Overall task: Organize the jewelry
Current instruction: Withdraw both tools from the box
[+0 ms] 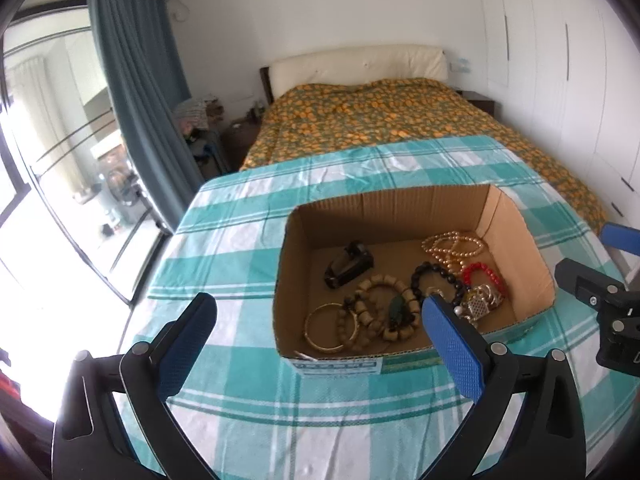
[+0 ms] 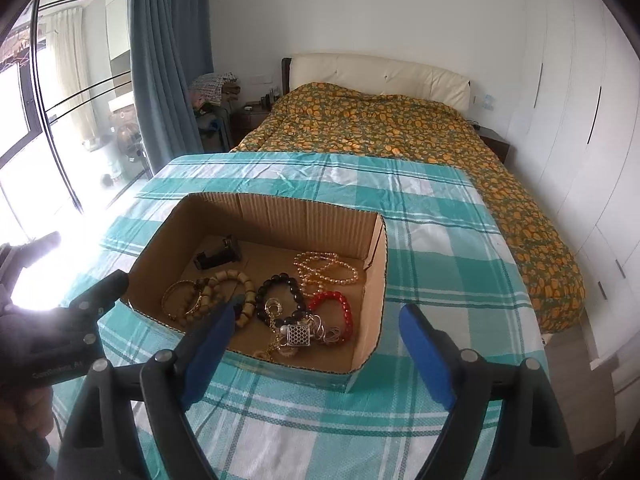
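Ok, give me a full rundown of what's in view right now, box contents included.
cardboard box: one, brown, open top, on the checked cloth
checked cloth: one, teal and white, covering the table
pearl strand: one, cream, looped at the box's far right
red bead bracelet: one, red, right side of the box
black bead bracelet: one, dark, box centre
wooden bead bracelets: at least two, tan, tangled left of centre
gold bangle: one, gold, near left corner
black clasp-like item: one, black, far left
silver square pendant: one, silver, near side, with chains
bed: one, orange-patterned cover, behind the table
left gripper: open, empty
right gripper: open, empty
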A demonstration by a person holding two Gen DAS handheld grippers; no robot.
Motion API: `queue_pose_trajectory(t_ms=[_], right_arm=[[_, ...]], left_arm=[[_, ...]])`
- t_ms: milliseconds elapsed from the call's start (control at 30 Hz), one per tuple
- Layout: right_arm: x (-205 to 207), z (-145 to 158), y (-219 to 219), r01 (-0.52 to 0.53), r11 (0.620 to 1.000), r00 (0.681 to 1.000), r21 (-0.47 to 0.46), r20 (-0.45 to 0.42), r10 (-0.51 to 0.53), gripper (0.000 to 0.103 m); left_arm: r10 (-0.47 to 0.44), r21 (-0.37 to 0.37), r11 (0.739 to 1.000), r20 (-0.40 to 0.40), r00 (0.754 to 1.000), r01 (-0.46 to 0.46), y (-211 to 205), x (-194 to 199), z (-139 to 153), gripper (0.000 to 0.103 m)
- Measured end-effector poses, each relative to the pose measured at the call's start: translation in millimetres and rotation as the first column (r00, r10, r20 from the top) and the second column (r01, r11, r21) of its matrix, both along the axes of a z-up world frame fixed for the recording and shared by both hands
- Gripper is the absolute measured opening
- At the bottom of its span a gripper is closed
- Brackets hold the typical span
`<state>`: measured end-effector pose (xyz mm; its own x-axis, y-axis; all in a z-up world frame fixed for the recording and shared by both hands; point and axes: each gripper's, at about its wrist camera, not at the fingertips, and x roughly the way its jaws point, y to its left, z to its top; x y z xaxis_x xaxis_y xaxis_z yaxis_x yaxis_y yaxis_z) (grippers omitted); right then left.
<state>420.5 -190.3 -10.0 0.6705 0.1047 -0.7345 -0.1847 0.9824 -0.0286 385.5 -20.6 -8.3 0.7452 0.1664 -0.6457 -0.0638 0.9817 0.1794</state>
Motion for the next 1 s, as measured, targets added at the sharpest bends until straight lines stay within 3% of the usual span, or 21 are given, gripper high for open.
queue_pose_trajectory(t_ms=[400, 1000], right_arm=[[-43.6, 21.5, 7.2, -0.002, 1.0, 1.0, 0.018, 0.021, 0.002, 0.086], [-73.2, 53.9, 17.7, -0.051, 0.997, 0.999, 0.051, 0.01, 0.05, 0.086]], left_arm=[[0.017, -0.044, 0.999, -0.107, 0.994, -0.022, 6.4, -30.9, 3.6, 0.102], [0.035, -0.11, 0.993, -0.083, 0.996, -0.044, 17.9, -56.7, 37.5, 0.103]])
